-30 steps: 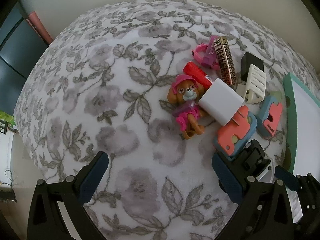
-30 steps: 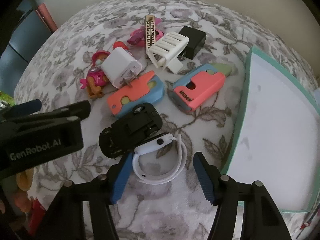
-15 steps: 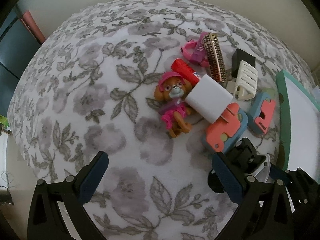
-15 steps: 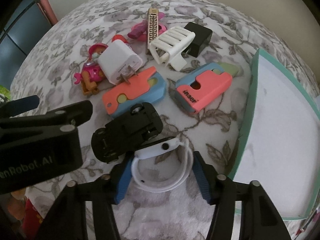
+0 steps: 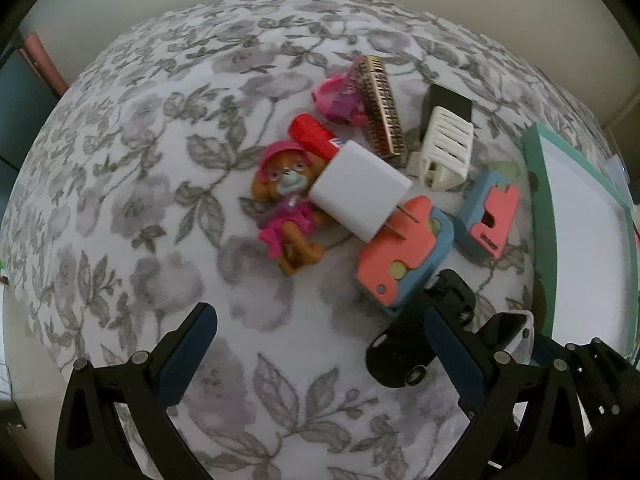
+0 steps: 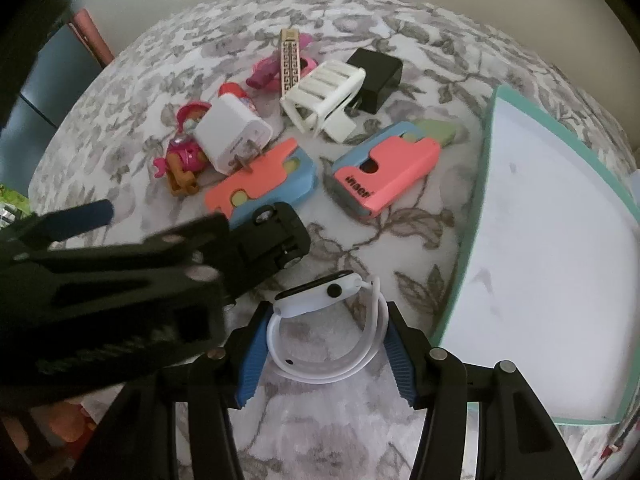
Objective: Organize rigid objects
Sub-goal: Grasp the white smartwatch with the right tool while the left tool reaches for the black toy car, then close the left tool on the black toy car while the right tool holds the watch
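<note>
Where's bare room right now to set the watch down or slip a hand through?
Free: the white tray, nothing visible on it, right of the white watch; and the floral cloth left of the dog figure. Crowded: the pile from the white charger past the coral-blue cases to the black toy car, which sits just beyond the watch.

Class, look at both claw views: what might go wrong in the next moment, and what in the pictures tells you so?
1. The right claw has just been closing around the white smartwatch's looped band, which may flex and slip free.
2. The left claw crowds the black toy car beside the watch and might knock it.
</note>
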